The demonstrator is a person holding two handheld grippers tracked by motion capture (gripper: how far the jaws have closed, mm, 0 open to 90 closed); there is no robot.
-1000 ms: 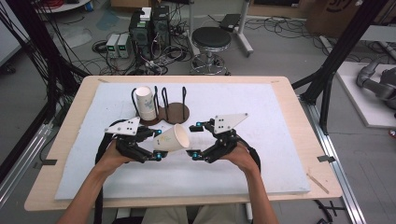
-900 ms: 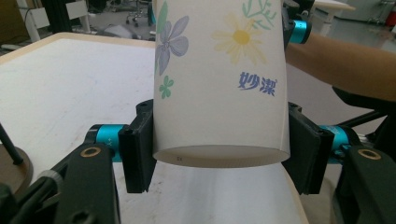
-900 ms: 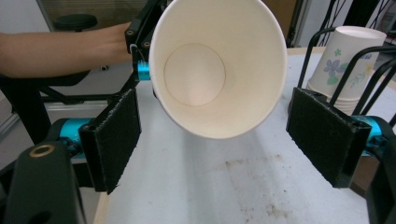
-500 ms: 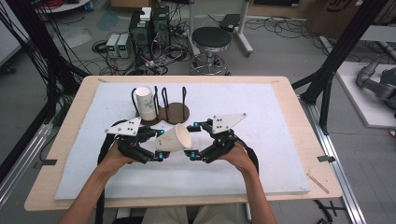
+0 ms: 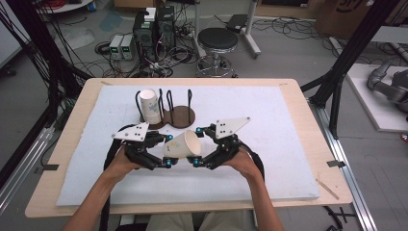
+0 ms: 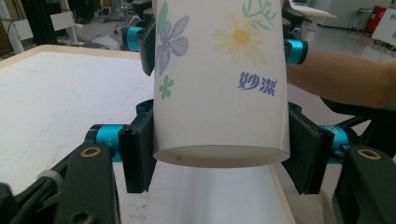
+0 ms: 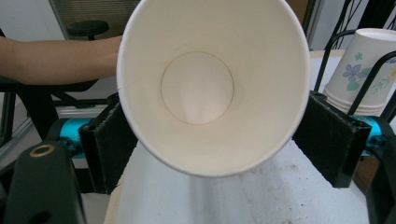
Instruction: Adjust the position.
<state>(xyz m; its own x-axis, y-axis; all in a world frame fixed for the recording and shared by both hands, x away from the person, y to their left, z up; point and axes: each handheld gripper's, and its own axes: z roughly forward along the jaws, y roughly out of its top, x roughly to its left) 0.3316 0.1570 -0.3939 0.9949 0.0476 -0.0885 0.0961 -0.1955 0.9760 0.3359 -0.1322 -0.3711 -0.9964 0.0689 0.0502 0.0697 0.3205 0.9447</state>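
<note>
A flower-printed paper cup lies on its side in the air, just above the white foam mat, held between both grippers. My left gripper is shut on the cup's narrow bottom end; in the left gripper view its pads press the cup from both sides. My right gripper closes on the wide rim end. In the right gripper view the open mouth of the cup faces the camera, and the pads hug its sides.
A wire cup rack on brown round bases stands just beyond the hands, with a stack of printed cups in its left slot. The mat lies on a wooden table. A stool and computers stand on the floor behind.
The hands and the cup have edged very slightly to the right; the grips look the same.
</note>
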